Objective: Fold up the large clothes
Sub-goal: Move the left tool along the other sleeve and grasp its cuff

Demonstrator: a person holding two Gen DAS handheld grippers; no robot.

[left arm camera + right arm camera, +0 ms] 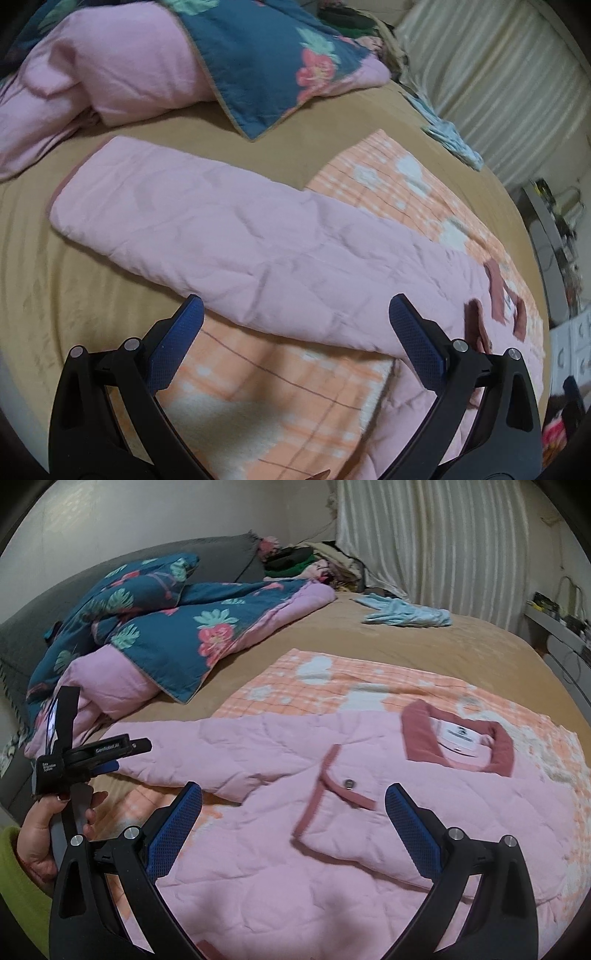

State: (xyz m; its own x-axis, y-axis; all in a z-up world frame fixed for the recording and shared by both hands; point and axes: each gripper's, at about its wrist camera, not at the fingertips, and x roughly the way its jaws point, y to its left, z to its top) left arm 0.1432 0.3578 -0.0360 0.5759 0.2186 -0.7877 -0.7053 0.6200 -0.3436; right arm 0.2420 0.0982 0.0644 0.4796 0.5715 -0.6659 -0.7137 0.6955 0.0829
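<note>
A wide bed, covered in a tan sheet, fills the room in front of a pale pleated curtain. Toward its head lies a heaped quilt, teal with pink flowers and green leaves on one face, plain pink on the other. A small light-blue garment lies crumpled near the far edge.

On the middle of the bed an orange checked blanket is spread flat, and on it lies the pink quilted jacket, front side up. Its sleeve stretches out straight, reaching off the blanket onto the tan sheet. The jacket has a darker rose collar, a trimmed pocket flap and a metal snap. A white label sits inside the collar; its print is too blurred to read.

The left gripper is held in a hand with a yellow-green cuff, just beside the sleeve end. Its body carries the words "GenRobot.AI"; a smaller label below cannot be read. In its own camera its blue-padded fingers are spread wide above the sleeve, gripping nothing.

The right gripper hovers over the jacket's chest, its blue pads likewise spread apart and empty.
</note>
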